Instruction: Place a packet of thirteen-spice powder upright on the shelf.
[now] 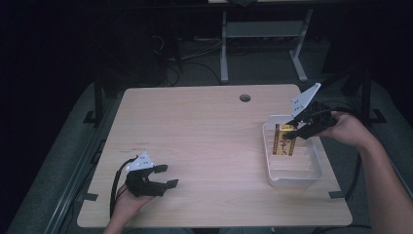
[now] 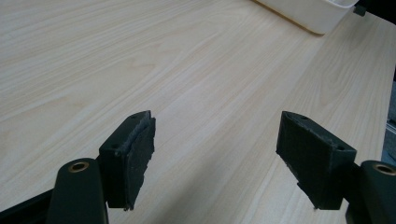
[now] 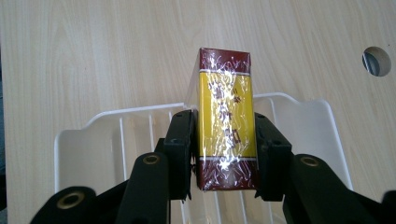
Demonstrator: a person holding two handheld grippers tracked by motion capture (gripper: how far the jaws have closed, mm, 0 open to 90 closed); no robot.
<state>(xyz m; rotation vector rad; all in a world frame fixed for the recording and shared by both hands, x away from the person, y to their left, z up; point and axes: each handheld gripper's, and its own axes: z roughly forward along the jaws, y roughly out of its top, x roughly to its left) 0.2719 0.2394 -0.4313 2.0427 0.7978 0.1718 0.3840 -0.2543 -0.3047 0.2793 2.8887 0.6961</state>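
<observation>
A yellow and dark red box (image 1: 284,140) (image 3: 227,126), wrapped in shiny film, is held over the white ribbed tray (image 1: 311,168) (image 3: 88,135) at the table's right side. My right gripper (image 1: 293,130) (image 3: 225,154) is shut on the box, with one pad pressed against each long side. At the table's front left my left gripper (image 1: 166,176) (image 2: 215,163) rests in a hand, open, with bare wood between its jaws. A corner of the tray (image 2: 308,11) appears at the top of the left gripper view.
The light wooden table (image 1: 195,146) has a round cable hole (image 1: 245,98) (image 3: 376,61) near its far edge. Beyond the table are desk legs and cables on a dark floor. Bare wood lies between the two grippers.
</observation>
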